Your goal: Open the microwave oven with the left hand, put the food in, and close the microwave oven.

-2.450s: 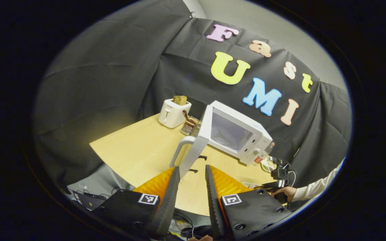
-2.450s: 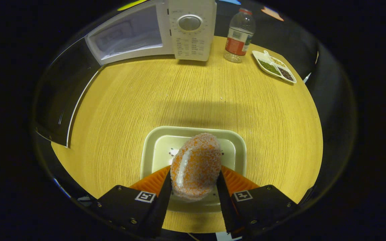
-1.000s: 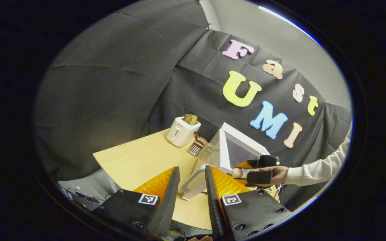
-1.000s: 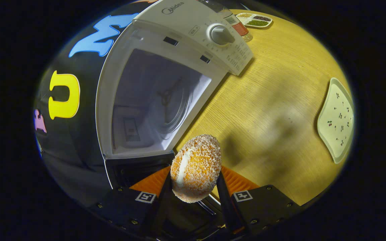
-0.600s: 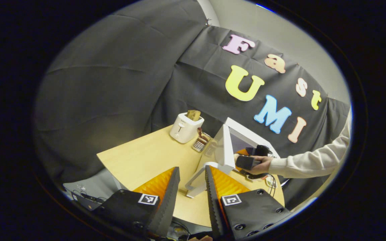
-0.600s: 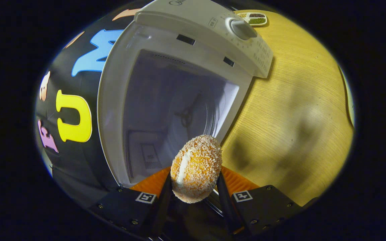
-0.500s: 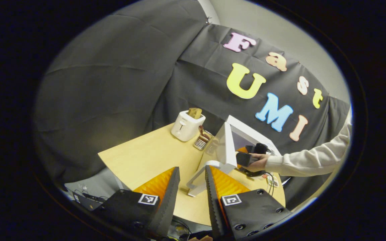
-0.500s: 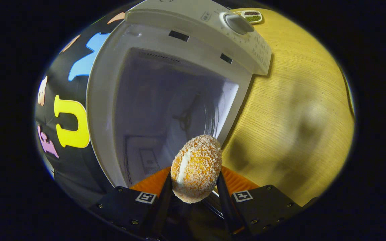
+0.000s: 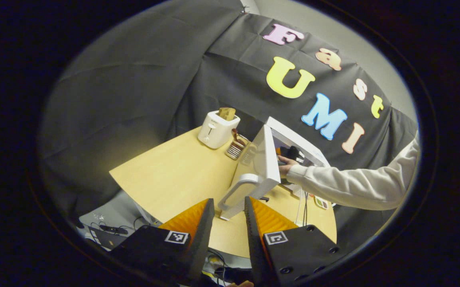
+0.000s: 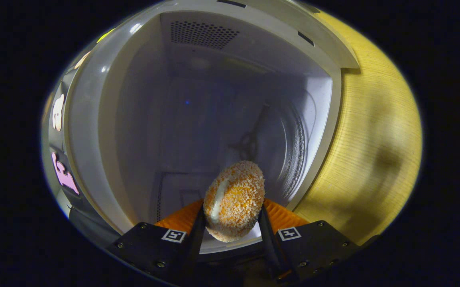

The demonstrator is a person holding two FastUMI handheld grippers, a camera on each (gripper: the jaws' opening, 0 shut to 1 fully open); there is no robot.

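The white microwave (image 9: 293, 137) stands on the table with its door (image 9: 268, 159) swung wide open. My left gripper (image 9: 229, 202) is open, and the door's handle (image 9: 238, 191) shows just past its fingertips. In the right gripper view my right gripper (image 10: 230, 212) is shut on the breaded oval food (image 10: 236, 191) and holds it at the mouth of the microwave cavity (image 10: 198, 107), above the round turntable (image 10: 293, 143). The left gripper view shows a hand (image 9: 285, 165) and a light sleeve (image 9: 345, 187) reaching into the oven with that gripper.
A white toaster (image 9: 216, 129) with a slice of bread and a small rack (image 9: 236, 148) stand at the back of the yellow table (image 9: 174, 175), left of the open door. Bare tabletop (image 10: 373, 139) lies beside the oven. Cables hang below the table's near edge.
My right gripper has carried the food from in front of the oven into its opening, so the cavity now looms much larger. The sleeve reaches farther in. The left gripper has shifted only slightly.
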